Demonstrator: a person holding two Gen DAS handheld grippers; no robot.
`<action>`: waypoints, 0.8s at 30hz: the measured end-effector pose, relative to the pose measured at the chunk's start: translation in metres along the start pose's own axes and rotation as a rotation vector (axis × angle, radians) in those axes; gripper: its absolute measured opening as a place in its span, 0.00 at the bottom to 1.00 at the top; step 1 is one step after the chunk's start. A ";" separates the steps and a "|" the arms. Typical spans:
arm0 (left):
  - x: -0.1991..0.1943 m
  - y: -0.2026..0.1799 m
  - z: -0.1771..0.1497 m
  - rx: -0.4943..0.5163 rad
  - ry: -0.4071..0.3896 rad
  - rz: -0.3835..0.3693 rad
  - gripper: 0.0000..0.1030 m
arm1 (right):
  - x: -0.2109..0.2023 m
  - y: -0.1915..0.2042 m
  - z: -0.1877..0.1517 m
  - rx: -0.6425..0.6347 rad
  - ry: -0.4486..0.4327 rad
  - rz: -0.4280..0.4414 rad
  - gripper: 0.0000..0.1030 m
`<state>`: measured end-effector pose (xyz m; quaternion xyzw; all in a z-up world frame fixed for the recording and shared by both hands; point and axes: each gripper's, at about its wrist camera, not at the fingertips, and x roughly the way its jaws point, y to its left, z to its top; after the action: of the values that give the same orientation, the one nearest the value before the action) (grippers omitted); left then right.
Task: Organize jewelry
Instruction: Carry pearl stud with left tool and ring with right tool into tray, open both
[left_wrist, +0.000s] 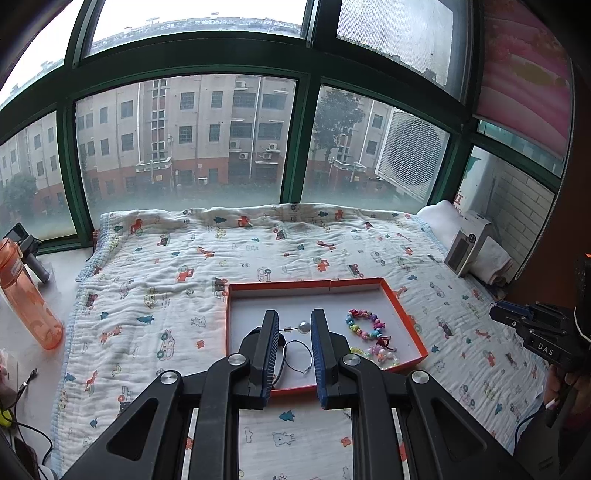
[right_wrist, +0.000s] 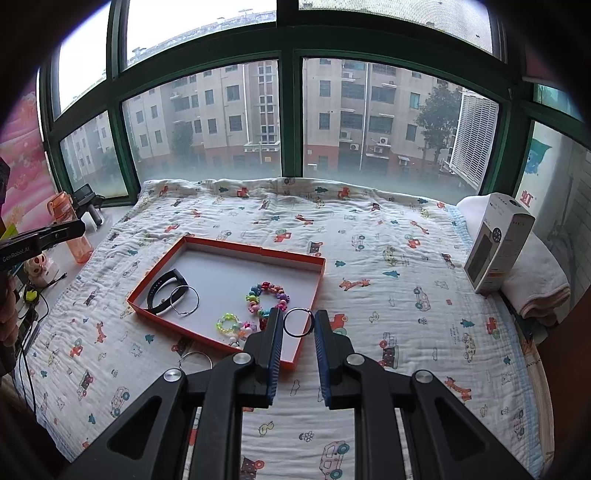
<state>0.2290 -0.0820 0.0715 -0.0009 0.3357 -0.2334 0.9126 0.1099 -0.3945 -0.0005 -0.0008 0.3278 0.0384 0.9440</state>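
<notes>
An orange-rimmed tray (left_wrist: 295, 283) (right_wrist: 255, 251) lies on the printed blanket. In it are a colourful bead bracelet (left_wrist: 352, 321) (right_wrist: 255, 291), a green bead bracelet (right_wrist: 226, 323), a black band (right_wrist: 162, 291) and a thin hoop (right_wrist: 198, 297). My left gripper (left_wrist: 294, 314) hangs above the tray, shut on a silver ball-headed pin (left_wrist: 303, 326) that spans its pads. Over the tray's near right corner, my right gripper (right_wrist: 298, 312) is shut on a thin dark hoop (right_wrist: 286, 326). Another hoop (right_wrist: 195, 353) lies on the blanket just in front of the tray.
An orange bottle (left_wrist: 26, 295) (right_wrist: 72, 229) and cables (left_wrist: 22, 424) sit on the sill at the left. A white box (left_wrist: 467, 243) (right_wrist: 498, 243) leans on folded towels (right_wrist: 535, 288) at the right. Green-framed windows close off the far side.
</notes>
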 end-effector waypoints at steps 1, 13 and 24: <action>0.001 0.000 0.000 -0.001 0.001 -0.002 0.18 | 0.001 0.001 0.000 -0.001 0.000 0.002 0.19; 0.035 -0.009 -0.012 -0.001 0.055 -0.025 0.18 | 0.022 0.013 0.000 -0.007 0.032 0.037 0.19; 0.082 -0.012 -0.023 0.000 0.118 -0.032 0.18 | 0.054 0.023 -0.002 -0.004 0.079 0.063 0.19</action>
<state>0.2643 -0.1243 0.0053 0.0075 0.3891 -0.2475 0.8873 0.1499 -0.3675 -0.0348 0.0063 0.3645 0.0687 0.9286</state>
